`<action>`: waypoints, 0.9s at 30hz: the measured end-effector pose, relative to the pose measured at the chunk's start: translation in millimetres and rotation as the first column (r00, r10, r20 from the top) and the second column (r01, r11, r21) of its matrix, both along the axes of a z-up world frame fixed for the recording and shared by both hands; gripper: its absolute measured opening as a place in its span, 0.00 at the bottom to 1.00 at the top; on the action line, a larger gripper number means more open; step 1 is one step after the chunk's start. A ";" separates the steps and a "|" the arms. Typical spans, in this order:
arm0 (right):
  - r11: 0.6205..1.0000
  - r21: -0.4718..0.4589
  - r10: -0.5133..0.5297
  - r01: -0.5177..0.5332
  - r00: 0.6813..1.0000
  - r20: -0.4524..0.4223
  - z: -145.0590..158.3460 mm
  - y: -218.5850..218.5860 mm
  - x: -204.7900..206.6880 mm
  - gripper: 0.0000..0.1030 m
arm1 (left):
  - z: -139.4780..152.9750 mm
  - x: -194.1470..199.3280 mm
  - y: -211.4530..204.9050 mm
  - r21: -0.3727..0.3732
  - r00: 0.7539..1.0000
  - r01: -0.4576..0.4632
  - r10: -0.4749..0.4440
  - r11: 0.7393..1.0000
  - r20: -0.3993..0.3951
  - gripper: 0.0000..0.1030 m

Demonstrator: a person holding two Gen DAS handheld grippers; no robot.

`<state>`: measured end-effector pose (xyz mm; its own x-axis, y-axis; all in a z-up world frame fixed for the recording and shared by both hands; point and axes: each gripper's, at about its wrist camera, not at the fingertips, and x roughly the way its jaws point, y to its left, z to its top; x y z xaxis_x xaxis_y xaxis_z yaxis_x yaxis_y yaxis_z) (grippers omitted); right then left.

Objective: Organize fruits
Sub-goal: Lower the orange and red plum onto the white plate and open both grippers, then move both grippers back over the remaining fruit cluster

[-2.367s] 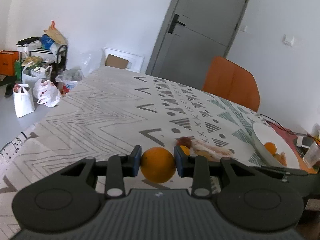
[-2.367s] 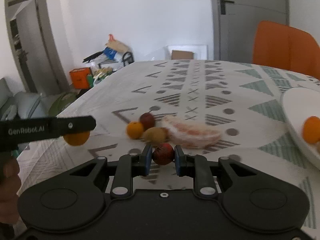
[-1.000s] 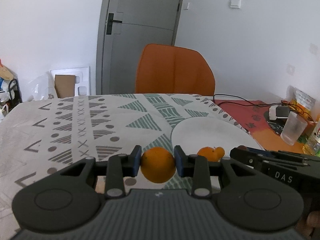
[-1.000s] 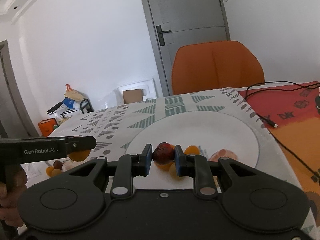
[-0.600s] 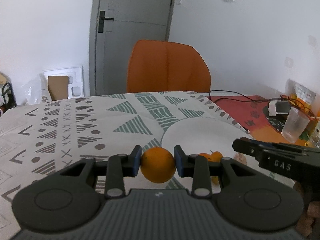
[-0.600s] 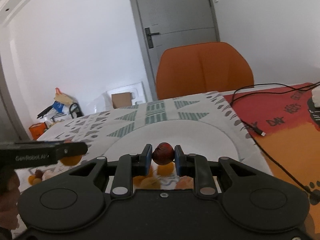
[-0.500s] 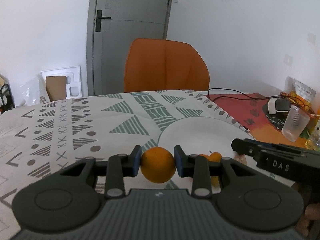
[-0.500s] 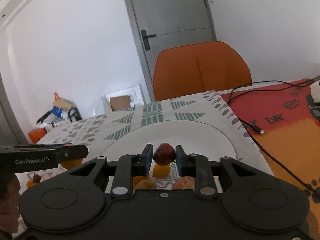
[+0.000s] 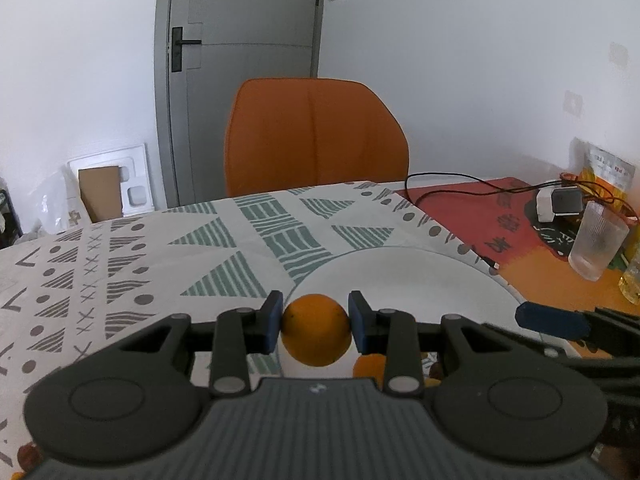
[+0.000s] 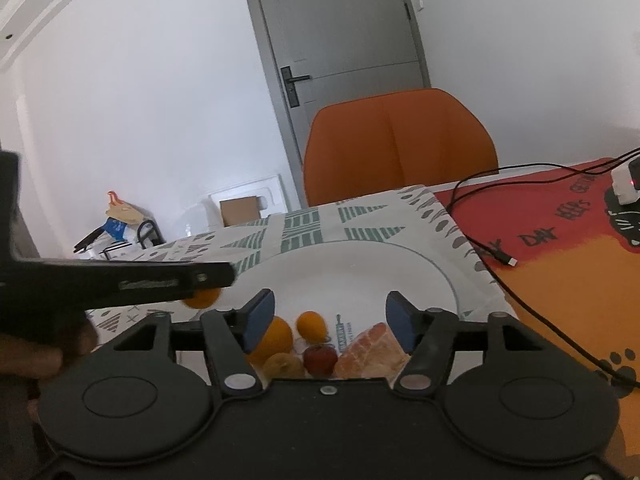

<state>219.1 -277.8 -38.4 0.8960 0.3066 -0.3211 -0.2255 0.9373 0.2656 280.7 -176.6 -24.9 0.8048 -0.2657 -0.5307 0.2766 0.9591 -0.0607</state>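
Now your right gripper (image 10: pixel 328 316) stands wide apart and empty; half a second ago it pinched the small red fruit (image 10: pixel 319 359), which now lies on the white plate (image 10: pixel 420 276) beside a large orange (image 10: pixel 272 338), a small orange fruit (image 10: pixel 311 325), a yellowish fruit (image 10: pixel 282 365) and a pink peeled segment (image 10: pixel 370 350); judge that release as done and one more fruit organized. Your left gripper (image 9: pixel 316 322) remains clamped on the orange (image 9: pixel 316 330), held over the near left part of the plate; its delivery appears to be the step in hand, so lower and open with care, since a round fruit may roll toward the rim.

Compare the views as follows; the right wrist view shows the grouped fruit on the plate in full, and the left gripper's finger crossing at left with the orange partly hidden beneath it; the left wrist view hides most of that group behind the gripper body, showing only a sliver of orange fruit, yet it alone shows the ribbed glass (image 9: pixel 598 240) on the red mat (image 9: pixel 480 216) and the blue pad of your right gripper at the plate's right edge.
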 end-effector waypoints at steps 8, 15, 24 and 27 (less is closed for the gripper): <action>1.000 -0.009 0.019 -0.019 1.000 -0.016 -3.0 5.5 2.9 0.70 | 9.2 -7.9 6.7 0.025 0.999 -0.033 0.032 0.999 0.025 0.49; 1.000 -0.022 0.000 -0.001 0.998 -0.056 -9.8 9.0 12.3 0.73 | 18.6 -24.2 34.6 0.005 0.992 -0.120 0.120 0.993 0.037 0.69; 1.000 -0.019 0.006 -0.007 0.999 -0.039 4.8 25.9 2.8 0.82 | 29.1 -47.9 78.1 -0.003 0.975 -0.211 0.211 0.977 0.071 0.85; 1.000 -0.012 0.000 0.000 0.999 -0.036 8.4 31.3 -0.2 0.88 | 28.5 -53.0 92.9 -0.016 0.970 -0.233 0.234 0.972 0.072 0.86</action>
<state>218.9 -246.5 -30.1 0.8840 0.3024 -0.3565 -0.2159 0.9405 0.2624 227.7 -83.7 3.6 0.8813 -0.0697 -0.4674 0.0490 0.9972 -0.0562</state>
